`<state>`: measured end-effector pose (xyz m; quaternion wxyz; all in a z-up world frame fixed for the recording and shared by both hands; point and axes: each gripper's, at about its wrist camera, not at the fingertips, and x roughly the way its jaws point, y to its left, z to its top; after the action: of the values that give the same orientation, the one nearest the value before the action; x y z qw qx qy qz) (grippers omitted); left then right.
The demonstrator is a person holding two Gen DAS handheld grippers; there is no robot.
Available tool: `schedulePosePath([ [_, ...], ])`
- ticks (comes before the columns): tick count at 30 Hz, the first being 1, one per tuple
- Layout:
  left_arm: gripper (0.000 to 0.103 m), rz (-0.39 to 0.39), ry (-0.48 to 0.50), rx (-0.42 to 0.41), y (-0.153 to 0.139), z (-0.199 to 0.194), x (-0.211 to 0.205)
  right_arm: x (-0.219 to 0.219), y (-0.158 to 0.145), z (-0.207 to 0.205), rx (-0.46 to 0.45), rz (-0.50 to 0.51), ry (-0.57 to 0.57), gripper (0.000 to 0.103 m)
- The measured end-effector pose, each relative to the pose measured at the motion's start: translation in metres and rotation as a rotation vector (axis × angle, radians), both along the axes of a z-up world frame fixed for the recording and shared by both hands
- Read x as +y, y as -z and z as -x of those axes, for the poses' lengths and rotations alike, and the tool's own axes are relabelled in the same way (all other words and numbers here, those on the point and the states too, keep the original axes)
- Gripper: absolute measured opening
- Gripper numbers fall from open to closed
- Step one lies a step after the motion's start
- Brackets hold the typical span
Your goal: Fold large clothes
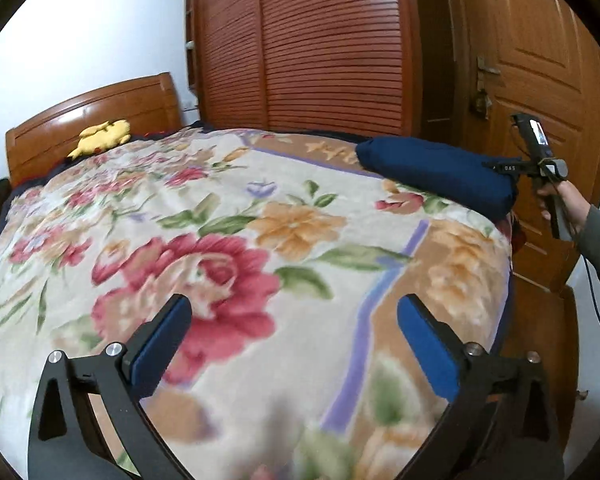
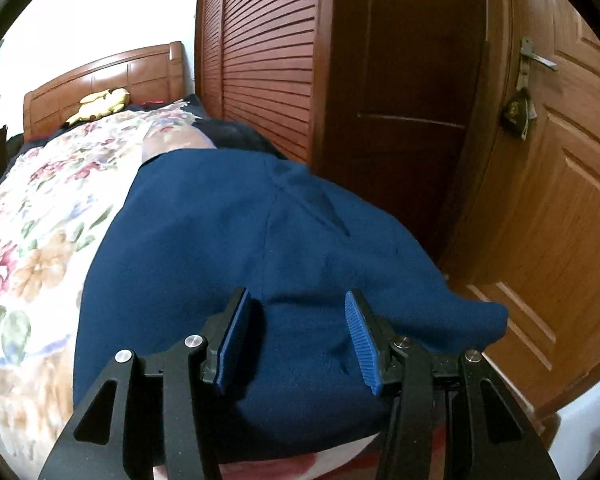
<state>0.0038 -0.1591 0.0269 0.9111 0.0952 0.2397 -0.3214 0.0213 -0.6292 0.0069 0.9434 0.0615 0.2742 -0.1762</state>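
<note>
At the bed's [image 1: 228, 216] corner, right hand-held gripper [image 2: 296, 338] straddled the folded navy garment [image 2: 228, 240], whether clamped I cannot tell; left hand-held gripper [image 1: 294, 344] gaped empty.

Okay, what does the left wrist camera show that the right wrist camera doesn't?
Only the left wrist view shows the left gripper, jaws wide open over the floral blanket with nothing between them, and the person's hand holding the other tool. Only the right wrist view shows the right gripper from close up, part open against the folded blue garment. Both show the blanket, garment, headboard, yellow plush toy, louvred wardrobe and door.
</note>
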Motion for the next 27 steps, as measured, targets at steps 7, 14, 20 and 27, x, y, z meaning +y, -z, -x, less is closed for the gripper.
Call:
schedulePosePath([
  [7, 0.103, 0.052, -0.090, -0.010, 0.006, 0.002, 0.056, 0.064, -0.032, 0.002, -0.029, 0.111, 0.020, 0.051],
  [14, 0.103, 0.068, -0.224, -0.003, 0.015, -0.013, 0.107, 0.159, -0.059, 0.011, -0.108, 0.087, -0.145, 0.054],
  [20, 0.103, 0.036, -0.336, 0.008, 0.025, -0.021, 0.145, 0.253, -0.060, 0.007, -0.159, 0.080, -0.346, 0.058],
  [27, 0.103, 0.069, -0.439, 0.023, 0.032, -0.029, 0.187, 0.342, -0.052, 0.008, -0.168, 0.022, -0.544, 0.065],
])
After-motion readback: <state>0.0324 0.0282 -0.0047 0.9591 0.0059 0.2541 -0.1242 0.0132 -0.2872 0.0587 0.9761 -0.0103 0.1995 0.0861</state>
